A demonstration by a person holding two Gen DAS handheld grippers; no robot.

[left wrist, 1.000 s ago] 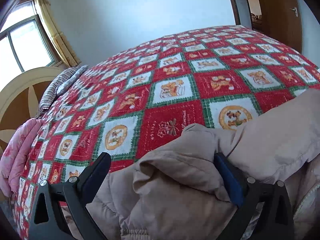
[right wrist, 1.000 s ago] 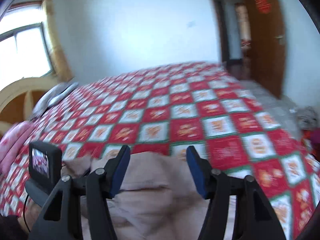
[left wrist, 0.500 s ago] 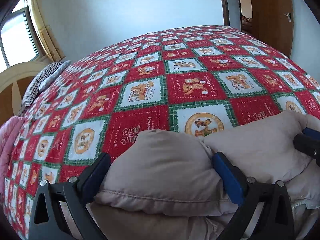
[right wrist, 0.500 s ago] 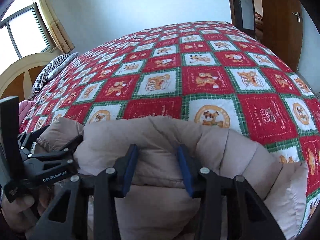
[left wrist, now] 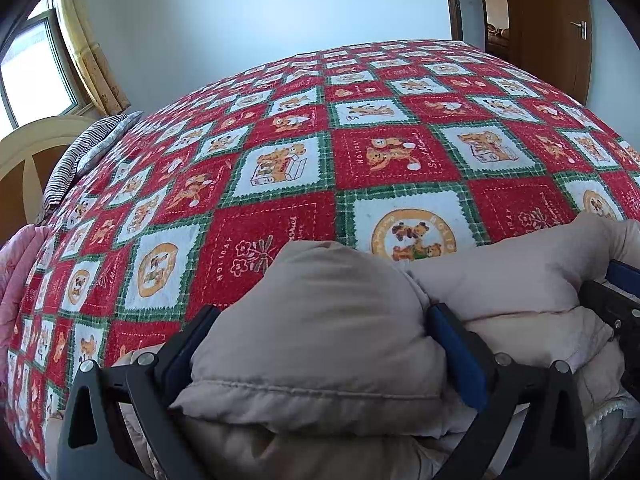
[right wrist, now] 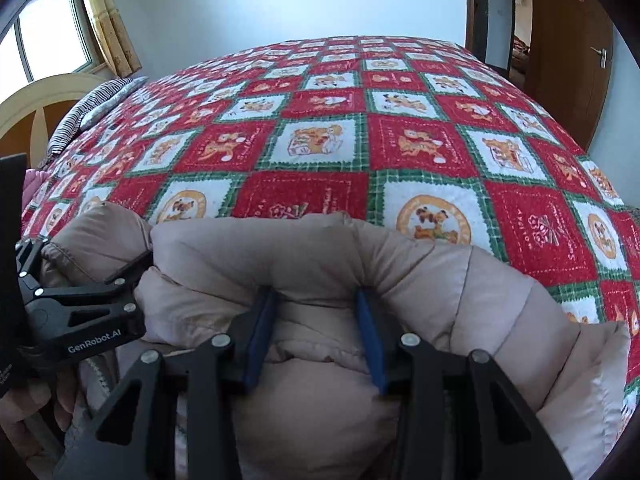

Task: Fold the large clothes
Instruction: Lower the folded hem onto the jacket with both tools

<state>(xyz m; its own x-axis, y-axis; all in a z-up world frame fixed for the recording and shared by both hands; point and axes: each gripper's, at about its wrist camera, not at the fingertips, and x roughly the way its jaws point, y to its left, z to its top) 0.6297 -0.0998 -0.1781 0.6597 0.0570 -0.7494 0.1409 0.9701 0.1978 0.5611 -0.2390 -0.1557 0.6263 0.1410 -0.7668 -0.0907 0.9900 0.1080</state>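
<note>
A beige padded jacket (left wrist: 320,340) lies bunched at the near edge of the bed; it also shows in the right wrist view (right wrist: 304,256). My left gripper (left wrist: 320,316) has its jaws wide apart around a thick puffed fold of the jacket, which fills the gap. My right gripper (right wrist: 316,304) has its jaws narrowed on a fold of the same jacket. The left gripper shows at the left of the right wrist view (right wrist: 132,264), and the right gripper's tip at the right edge of the left wrist view (left wrist: 616,280).
The bed carries a red, white and green checked cover (left wrist: 360,152) with bear pictures. A striped pillow (left wrist: 80,152) and pink bedding (left wrist: 16,280) lie at the left by the headboard (left wrist: 36,148). A brown door (left wrist: 548,20) stands at the back right.
Both grippers have come down and forward onto the jacket. The right gripper's jaws have closed from wide open to narrow on a fold. The jacket now bulges between the left jaws.
</note>
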